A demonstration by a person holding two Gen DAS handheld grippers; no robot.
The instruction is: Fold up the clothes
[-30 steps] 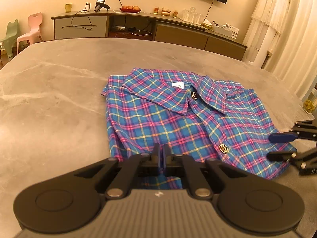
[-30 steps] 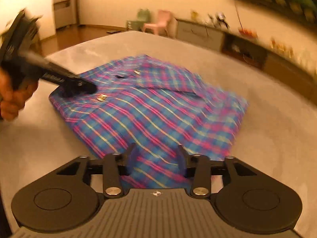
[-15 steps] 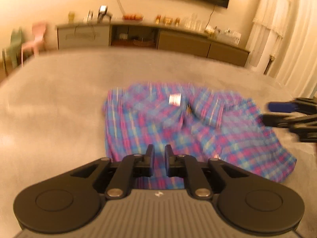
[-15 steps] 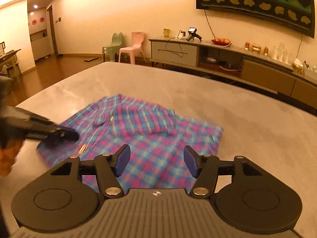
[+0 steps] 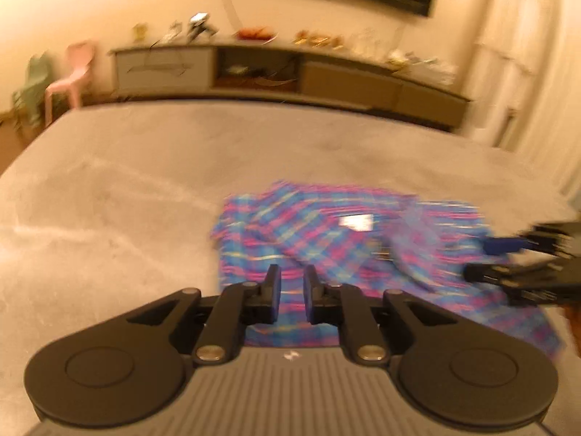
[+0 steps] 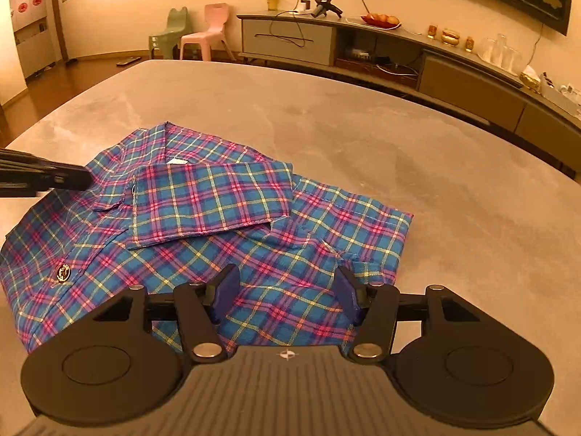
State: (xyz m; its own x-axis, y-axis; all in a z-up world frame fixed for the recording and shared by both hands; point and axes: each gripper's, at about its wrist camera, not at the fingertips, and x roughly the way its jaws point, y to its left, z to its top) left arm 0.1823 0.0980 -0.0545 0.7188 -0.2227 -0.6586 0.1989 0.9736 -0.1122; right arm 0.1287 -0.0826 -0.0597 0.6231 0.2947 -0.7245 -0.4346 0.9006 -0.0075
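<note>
The plaid shirt lies folded on the grey table, collar uppermost and a cuffed sleeve laid across the chest — blue, pink and yellow check, brass button showing. A long sideboard lines the far wall; two small chairs stand far left. The left tool has just been opening to a narrow empty gap. The right tool stands wide and empty above the shirt's near edge.

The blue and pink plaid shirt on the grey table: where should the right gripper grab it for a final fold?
Probably the blue and pink plaid shirt at its doubled hem edge nearest the right gripper, approached low from the near side: that edge lies flat on the grey table, facing the open jaws.
</note>
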